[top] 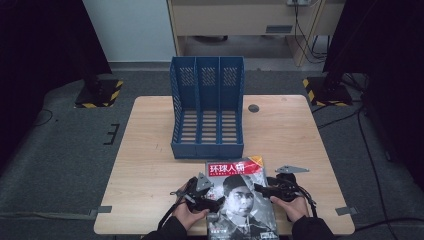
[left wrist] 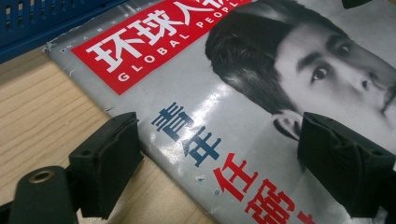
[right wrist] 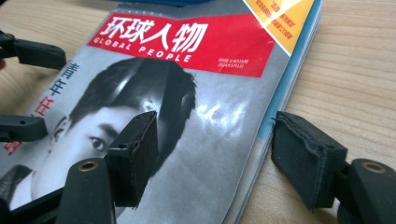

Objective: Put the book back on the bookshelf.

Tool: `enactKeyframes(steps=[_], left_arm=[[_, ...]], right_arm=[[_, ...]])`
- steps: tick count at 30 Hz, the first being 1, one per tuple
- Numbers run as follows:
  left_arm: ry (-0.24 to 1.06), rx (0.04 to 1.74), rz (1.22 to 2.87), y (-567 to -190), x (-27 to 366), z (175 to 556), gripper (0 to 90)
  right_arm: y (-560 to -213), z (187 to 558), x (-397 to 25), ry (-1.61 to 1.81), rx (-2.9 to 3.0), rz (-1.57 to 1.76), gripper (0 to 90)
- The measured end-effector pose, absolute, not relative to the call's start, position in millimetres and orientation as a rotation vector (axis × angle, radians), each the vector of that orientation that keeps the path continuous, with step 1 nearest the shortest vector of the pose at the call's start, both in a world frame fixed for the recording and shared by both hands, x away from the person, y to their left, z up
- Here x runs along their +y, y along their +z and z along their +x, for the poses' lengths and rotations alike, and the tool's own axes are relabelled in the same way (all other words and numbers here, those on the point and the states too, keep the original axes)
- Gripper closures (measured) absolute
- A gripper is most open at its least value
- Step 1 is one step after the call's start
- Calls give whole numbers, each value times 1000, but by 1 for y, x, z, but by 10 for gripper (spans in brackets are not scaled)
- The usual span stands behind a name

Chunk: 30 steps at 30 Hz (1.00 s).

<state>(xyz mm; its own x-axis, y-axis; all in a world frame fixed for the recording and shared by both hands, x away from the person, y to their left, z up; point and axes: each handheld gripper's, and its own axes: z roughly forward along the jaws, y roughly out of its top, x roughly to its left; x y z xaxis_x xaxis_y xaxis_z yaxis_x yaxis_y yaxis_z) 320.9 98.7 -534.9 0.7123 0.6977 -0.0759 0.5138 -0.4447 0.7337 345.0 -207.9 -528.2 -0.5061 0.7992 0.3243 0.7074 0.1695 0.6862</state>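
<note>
Two open tools [top: 214, 201] [top: 262, 190], one magazine [top: 245, 210], one blue file rack [top: 207, 107], wooden table [top: 150, 150]

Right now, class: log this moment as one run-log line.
left gripper: open, straddling glossy magazine left edge | right gripper: open, straddling right edge | blue plastic file rack: empty

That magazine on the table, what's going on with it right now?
A person holds a gripper in each hand over the magazine, which lies flat on the wooden table, just in front of the blue file rack. The left gripper straddles the magazine's left edge with jaws open; the right gripper straddles its right edge, also open. Neither has closed on it yet, and the rack's slots look empty.
</note>
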Motion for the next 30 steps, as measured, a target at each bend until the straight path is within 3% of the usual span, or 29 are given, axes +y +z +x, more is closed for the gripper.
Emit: enactKeyframes(steps=[9, 21, 30], left_arm=[[297, 916, 2142, -535, 99, 321, 117], [313, 935, 2145, -535, 99, 322, 93], [305, 927, 2145, -535, 100, 323, 92]], right_arm=[[-516, 342, -210, 1481, 2252, 1437, 350], [-528, 344, -207, 1262, 2340, 1493, 338], [-523, 344, -209, 1377, 2298, 1472, 321]])
